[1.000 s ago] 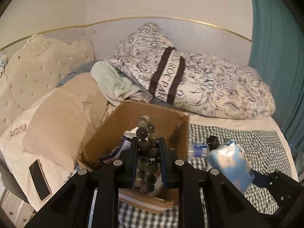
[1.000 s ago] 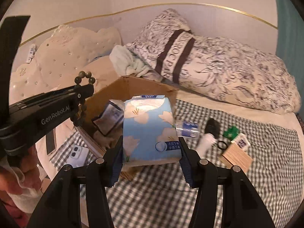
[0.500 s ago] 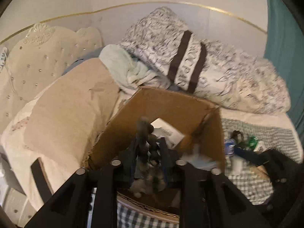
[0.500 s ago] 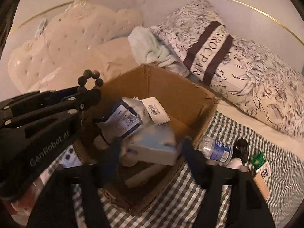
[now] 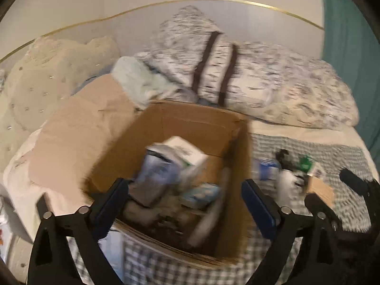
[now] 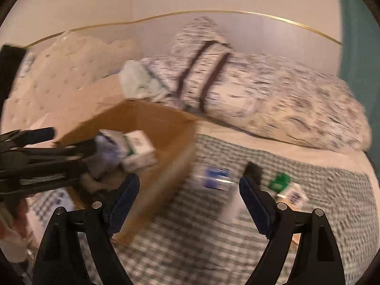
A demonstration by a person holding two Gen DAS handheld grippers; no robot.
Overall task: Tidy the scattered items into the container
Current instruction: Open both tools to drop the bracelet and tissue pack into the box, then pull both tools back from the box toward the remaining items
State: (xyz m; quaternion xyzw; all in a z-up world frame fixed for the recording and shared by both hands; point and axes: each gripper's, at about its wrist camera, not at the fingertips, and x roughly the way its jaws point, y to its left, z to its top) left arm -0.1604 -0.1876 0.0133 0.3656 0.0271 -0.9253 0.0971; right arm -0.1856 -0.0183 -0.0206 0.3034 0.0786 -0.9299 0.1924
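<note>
An open cardboard box (image 5: 190, 121) stands on the checked bedspread and holds several packets, among them a blue tissue pack (image 5: 200, 194) and a white carton (image 5: 182, 152). My left gripper (image 5: 185, 204) is open and empty above the box. My right gripper (image 6: 187, 201) is open and empty over the bedspread just right of the box (image 6: 152, 121). A water bottle (image 6: 215, 178), a black item (image 6: 253, 169), a green item (image 6: 280, 180) and a small white carton (image 6: 293, 194) lie scattered on the bedspread. Both views are blurred.
Patterned pillows (image 5: 261, 80) and a pale green cloth (image 5: 137, 80) lie behind the box. A beige cushion (image 5: 78, 128) and padded headboard (image 5: 54, 71) are at the left. A teal curtain (image 5: 351, 47) hangs at the right. A wooden block (image 5: 319, 190) lies on the bedspread.
My left gripper has opened and the string of dark beads is gone from it. My right gripper has let go of the tissue pack into the box and moved right.
</note>
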